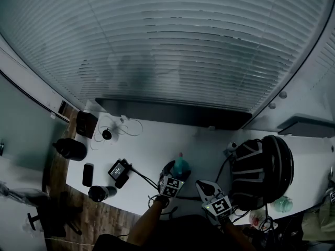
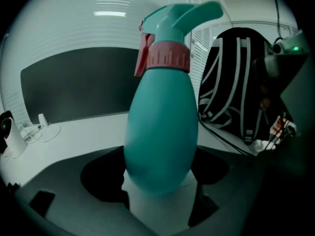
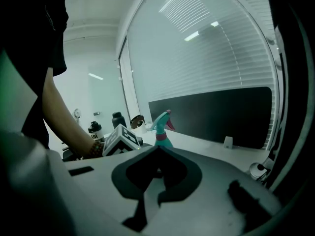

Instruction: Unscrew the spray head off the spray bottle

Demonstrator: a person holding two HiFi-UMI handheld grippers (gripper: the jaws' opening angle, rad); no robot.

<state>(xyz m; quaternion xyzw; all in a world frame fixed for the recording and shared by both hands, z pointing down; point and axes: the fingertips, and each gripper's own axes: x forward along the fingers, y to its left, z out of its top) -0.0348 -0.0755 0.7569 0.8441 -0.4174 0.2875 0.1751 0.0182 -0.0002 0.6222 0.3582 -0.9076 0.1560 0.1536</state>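
Observation:
A teal spray bottle (image 1: 181, 166) stands upright on the white table (image 1: 152, 150). In the left gripper view its egg-shaped body (image 2: 160, 132) fills the middle, topped by a pink collar (image 2: 169, 58), a pink trigger and the teal spray head (image 2: 184, 14). My left gripper (image 2: 160, 173) has its jaws against both sides of the lower body; in the head view the left gripper (image 1: 176, 178) sits just in front of the bottle. My right gripper (image 3: 156, 155) is shut and empty, a little to the right and nearer, the right gripper (image 1: 204, 187) apart from the bottle (image 3: 161, 132).
A black backpack (image 1: 261, 171) with white straps stands right of the bottle. At the left are dark drinking bottles (image 1: 70, 149) (image 1: 102, 193), a phone (image 1: 88, 174), a small black device (image 1: 119, 170) with cables and a small camera (image 1: 107, 134). A dark panel (image 1: 172, 114) lines the back edge.

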